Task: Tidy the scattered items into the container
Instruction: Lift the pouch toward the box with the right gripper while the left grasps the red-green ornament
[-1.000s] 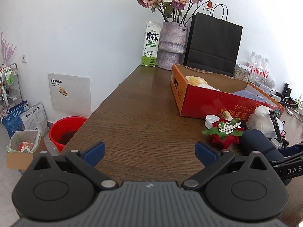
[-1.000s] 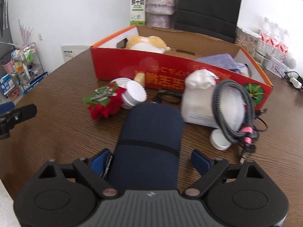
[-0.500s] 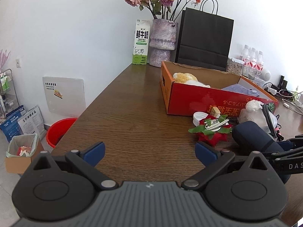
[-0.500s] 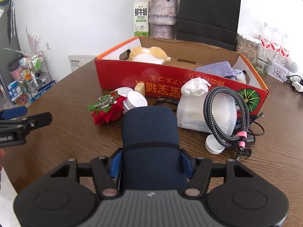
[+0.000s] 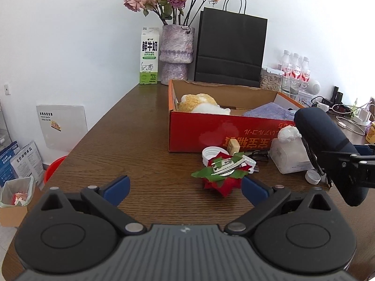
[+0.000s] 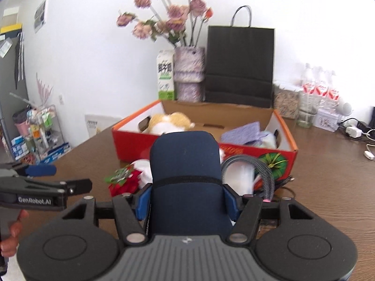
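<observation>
Your left gripper (image 5: pixel 185 188) stands with its blue pads wide apart and nothing between them, low over the dark wood-grain table (image 5: pixel 131 140). Just ahead of its right pad lies the red fabric flower (image 5: pixel 222 175), soft-petalled with green leaves and a flat metal clip across the top, leaning against a ribbed white lid (image 5: pixel 211 153). A small tan block (image 5: pixel 233 145) sits behind them against the container.

The container is the red cardboard box (image 5: pixel 211 131), glossy and printed outside, plain brown inside, open-topped. It already holds a fluffy orange-and-white plush toy (image 5: pixel 199 101) at its left end and a nubby purple cloth (image 5: pixel 269 112) at its right.

Further right, a translucent plastic jar (image 5: pixel 288 157) with a crumpled white wad on top stands before the box, a braided grey cable (image 6: pixel 262 173) looped against it and a small white cap (image 5: pixel 313 177) beside it.

Your right gripper (image 6: pixel 187 201) is clamped on the navy pouch (image 6: pixel 185 178), a smooth, rounded fabric cylinder with a dark seam band; it is held off the table, just in front of the box.
</observation>
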`<state>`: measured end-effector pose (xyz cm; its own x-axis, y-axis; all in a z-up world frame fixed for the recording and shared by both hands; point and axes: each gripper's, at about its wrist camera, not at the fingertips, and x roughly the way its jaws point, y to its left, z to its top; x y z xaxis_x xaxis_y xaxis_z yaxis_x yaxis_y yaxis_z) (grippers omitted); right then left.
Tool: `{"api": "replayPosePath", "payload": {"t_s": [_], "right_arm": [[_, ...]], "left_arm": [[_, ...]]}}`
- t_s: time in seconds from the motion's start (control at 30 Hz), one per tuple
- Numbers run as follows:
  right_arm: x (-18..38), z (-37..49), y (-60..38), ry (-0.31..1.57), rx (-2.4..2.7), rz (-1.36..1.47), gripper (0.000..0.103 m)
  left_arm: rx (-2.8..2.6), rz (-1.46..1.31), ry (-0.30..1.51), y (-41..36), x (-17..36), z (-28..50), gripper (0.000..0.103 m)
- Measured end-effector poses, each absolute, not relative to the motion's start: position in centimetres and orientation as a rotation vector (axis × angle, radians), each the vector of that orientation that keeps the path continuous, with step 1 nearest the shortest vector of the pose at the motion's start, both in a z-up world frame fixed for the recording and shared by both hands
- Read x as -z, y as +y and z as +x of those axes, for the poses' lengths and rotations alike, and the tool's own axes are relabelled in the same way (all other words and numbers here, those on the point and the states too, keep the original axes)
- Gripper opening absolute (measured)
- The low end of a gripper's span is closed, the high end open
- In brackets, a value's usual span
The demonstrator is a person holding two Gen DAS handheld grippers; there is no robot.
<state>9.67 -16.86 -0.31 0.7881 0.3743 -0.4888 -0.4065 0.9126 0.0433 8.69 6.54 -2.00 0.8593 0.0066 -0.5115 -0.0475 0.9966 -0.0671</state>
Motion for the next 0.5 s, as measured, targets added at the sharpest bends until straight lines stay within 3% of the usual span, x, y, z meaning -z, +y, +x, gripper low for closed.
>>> {"api": "replayPosePath", "payload": {"t_s": [0.5], "right_arm": [[-0.5, 12.6, -21.6, 0.445, -0.383, -0.010, 0.061]], "left_arm": [[-0.019, -0.051, 0.599, 2.8, 2.9, 13.7, 0.103]]}}
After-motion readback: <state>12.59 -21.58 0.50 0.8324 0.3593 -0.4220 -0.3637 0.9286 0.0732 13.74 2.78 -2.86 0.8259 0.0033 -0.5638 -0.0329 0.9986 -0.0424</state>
